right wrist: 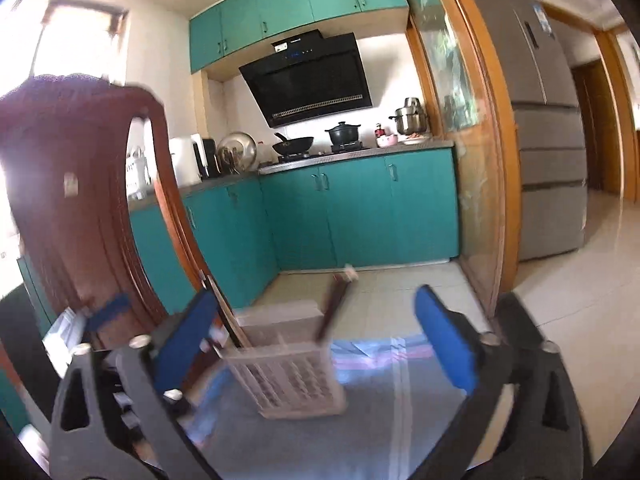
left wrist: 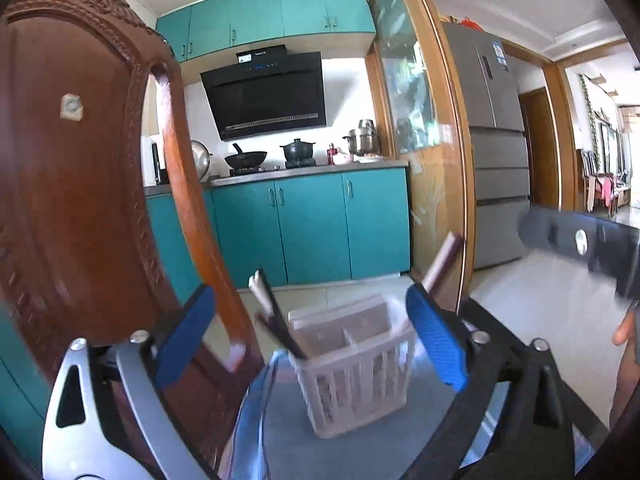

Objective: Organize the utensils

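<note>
both tools, left tool (left wrist: 310, 334) and right tool (right wrist: 316, 344), hang released and empty before the white slotted basket (left wrist: 356, 376), which stands near the table (left wrist: 400, 432) far edge with dark chopsticks (left wrist: 276, 320) leaning inside. best approach slowly and level. a carved wooden chair (left wrist: 80, 160) stands at the left edge; teal kitchen cabinets (left wrist: 312, 228) behind.

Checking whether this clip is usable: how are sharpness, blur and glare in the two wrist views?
Left wrist view: fairly sharp, strong fisheye bending; the white utensil basket is slightly soft, the left hand-held gripper reads clearly. Right wrist view: marked motion blur smears the basket, the wooden chair back and the right hand-held gripper; the window at top left is blown out.
</note>
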Demonstrator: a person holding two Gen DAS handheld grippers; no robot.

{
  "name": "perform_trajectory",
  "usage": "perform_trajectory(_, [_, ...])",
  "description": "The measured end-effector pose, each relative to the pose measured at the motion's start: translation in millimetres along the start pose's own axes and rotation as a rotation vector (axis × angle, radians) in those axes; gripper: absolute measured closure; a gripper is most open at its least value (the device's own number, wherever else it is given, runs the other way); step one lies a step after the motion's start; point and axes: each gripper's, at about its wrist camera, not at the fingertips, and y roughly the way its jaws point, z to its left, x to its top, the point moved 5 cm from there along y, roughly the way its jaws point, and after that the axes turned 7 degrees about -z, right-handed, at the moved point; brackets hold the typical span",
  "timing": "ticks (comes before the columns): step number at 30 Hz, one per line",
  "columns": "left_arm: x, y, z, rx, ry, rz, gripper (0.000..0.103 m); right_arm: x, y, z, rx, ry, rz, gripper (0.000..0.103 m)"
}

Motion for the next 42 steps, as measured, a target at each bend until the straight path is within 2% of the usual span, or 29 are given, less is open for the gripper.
perform_trajectory(2, [-13, -15, 1, 0.005, 0.016, 0.031, 0.004, -24, -10, -8, -0.055, -0.038, 0.047, 0.003])
perform_trajectory(6, [-33, -42, 8, 0.01, -0.01, 0.075, 0.004, -58, -29, -15, -0.089, -0.05, 0.147, 0.003])
perform_trajectory(8, [-36, -53, 13, -0.001, -0.049, 0.086, 0.004, -64, -39, -15, -0.112, -0.045, 0.136, 0.003])
perform_trajectory(11, [-38, -63, 20, -0.009, -0.078, 0.089, 0.004, -65, -49, -8, -0.097, -0.046, 0.113, 0.003])
perform_trajectory(15, [-42, -73, 24, 0.002, -0.085, 0.081, 0.004, -70, -53, 6, -0.096, -0.128, 0.096, 0.003])
perform_trajectory(21, [-51, -72, 29, 0.022, -0.092, 0.105, 0.003, -83, -46, 19, -0.112, -0.209, 0.121, 0.003])
perform_trajectory(42, [-54, -73, 24, 0.021, -0.057, 0.122, 0.003, -90, -39, 17, -0.124, -0.205, 0.145, 0.003])
